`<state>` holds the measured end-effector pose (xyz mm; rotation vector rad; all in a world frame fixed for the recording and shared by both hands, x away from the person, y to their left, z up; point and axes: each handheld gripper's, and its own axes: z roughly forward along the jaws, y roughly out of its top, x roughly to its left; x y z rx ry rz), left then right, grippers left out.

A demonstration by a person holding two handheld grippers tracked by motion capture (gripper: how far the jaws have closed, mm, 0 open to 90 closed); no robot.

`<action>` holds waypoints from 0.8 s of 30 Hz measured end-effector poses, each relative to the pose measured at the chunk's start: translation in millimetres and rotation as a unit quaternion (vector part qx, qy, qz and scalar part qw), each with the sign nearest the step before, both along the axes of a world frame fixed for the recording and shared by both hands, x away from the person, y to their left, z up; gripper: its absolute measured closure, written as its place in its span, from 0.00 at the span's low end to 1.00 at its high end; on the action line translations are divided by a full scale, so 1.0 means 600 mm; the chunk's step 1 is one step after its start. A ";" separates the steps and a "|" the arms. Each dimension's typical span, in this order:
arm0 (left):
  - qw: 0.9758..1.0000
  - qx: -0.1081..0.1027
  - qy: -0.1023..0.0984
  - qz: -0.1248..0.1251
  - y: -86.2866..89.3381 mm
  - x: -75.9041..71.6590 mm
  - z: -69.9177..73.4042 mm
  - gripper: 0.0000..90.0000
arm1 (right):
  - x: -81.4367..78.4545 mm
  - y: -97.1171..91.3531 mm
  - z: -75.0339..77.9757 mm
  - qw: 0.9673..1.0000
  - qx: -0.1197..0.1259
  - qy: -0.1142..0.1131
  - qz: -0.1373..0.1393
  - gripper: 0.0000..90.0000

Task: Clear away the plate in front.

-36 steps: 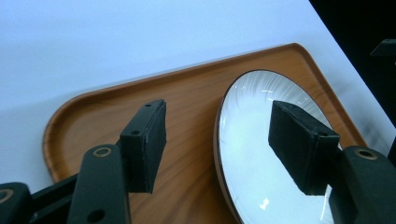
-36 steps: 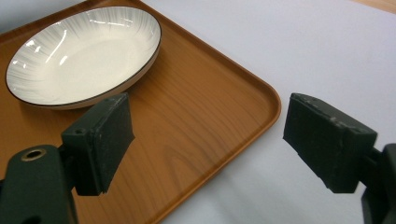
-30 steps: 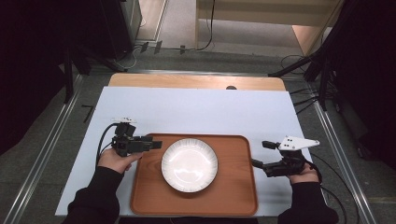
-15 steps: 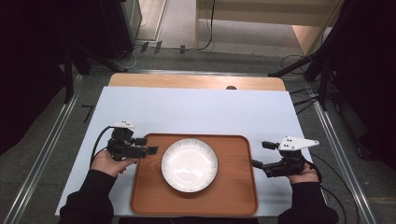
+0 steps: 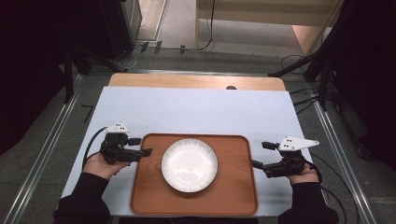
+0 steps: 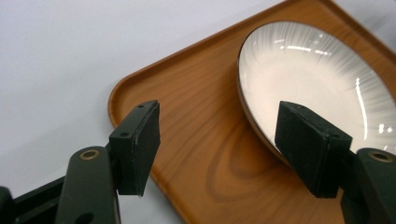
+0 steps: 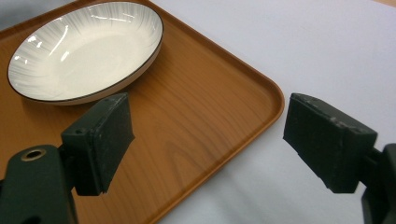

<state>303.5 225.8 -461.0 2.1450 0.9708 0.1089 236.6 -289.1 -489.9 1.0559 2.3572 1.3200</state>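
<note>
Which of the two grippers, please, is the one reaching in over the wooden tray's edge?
The left gripper: its fingers overlap the tray's left rim, while the right gripper stops just outside the right rim.

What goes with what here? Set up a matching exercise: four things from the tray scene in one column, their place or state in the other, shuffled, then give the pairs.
Column one:
1. plate
2. tray
3. left gripper
4. right gripper

Column two:
A. brown wood, lying on the white table cover
B. jaws open at the tray's right edge
C. white, sitting in the middle of the tray
D. jaws open over the tray's left edge

Pairs: 1-C, 2-A, 3-D, 4-B
</note>
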 end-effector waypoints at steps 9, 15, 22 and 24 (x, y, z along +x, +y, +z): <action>1.000 0.010 -0.014 -0.002 0.028 -0.013 0.001 0.32 | -0.001 -0.001 0.000 1.000 -0.001 0.002 0.000 0.18; 1.000 0.012 -0.016 0.000 0.045 -0.018 -0.002 0.32 | -0.001 -0.001 0.000 1.000 -0.001 0.002 0.000 0.18; 1.000 0.013 -0.016 0.009 0.059 -0.021 -0.004 0.32 | -0.001 -0.001 -0.001 1.000 -0.001 0.003 -0.001 0.18; 1.000 0.015 -0.017 0.013 0.063 -0.022 -0.005 0.32 | -0.001 -0.001 -0.001 1.000 0.000 0.003 -0.001 0.18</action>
